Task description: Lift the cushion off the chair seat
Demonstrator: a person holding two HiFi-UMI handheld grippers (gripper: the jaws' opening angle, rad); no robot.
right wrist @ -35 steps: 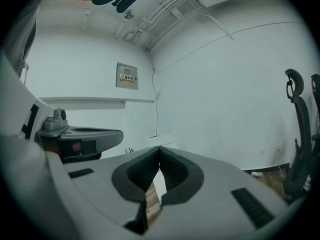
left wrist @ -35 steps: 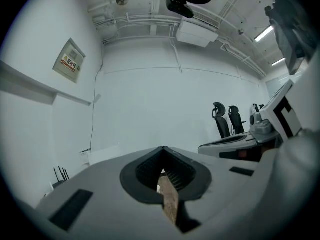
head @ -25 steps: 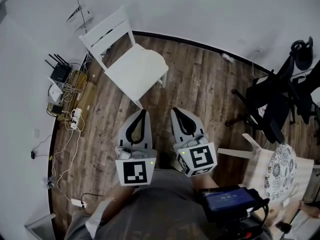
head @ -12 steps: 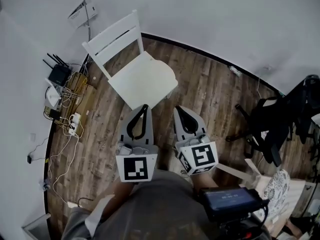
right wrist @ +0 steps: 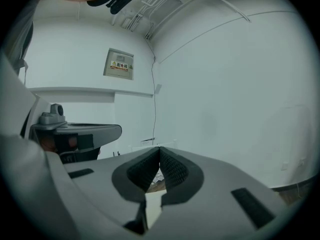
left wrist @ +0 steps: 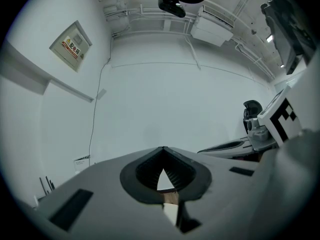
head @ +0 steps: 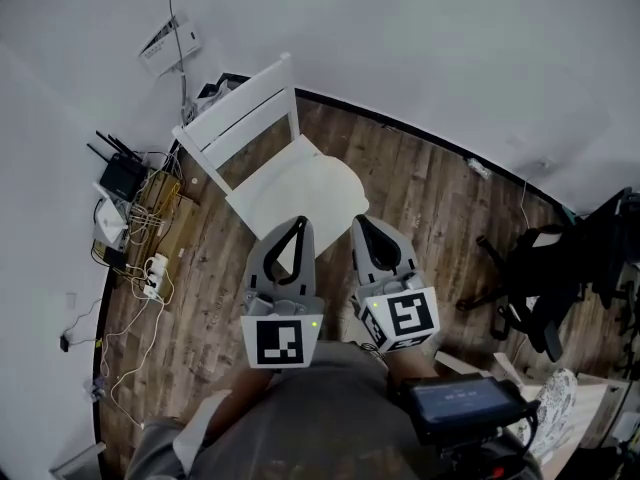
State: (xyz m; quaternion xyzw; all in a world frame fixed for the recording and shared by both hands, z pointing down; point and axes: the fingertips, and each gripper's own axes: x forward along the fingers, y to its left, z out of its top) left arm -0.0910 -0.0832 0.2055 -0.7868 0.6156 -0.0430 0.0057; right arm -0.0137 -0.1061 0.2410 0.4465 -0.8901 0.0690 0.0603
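Both of your grippers have drawn closer to the chair [head: 243, 118] over the last second. Their tips were well short of the seat then, and now they sit at its front edge in the head view.

The white wall [head: 420, 38] fills most of each gripper view, and only there do you see the ceiling pipes [left wrist: 165, 19] and the face of the wall panel [right wrist: 120, 64]. Only the head view gives you the plank floor [head: 430, 198] and the whole chair, standing by the wall with its back towards the corner. The cushion [head: 305, 183], white like the chair, lies flat on the seat. Through the jaw gaps you get just a sliver of pale seat and brown floor.

Your left gripper [head: 299, 223] has its jaws pressed together with nothing between them. Its tip overlaps the seat's front edge from above, but you cannot tell whether it touches. Your right gripper [head: 362, 222] is likewise pressed together and holds nothing, just beside the seat's front corner. Each gripper view catches the other gripper at its side.

A black office chair [head: 545, 268] stands well apart on the right. At the left wall sit a router [head: 120, 175] and a tangle of cables [head: 150, 268].
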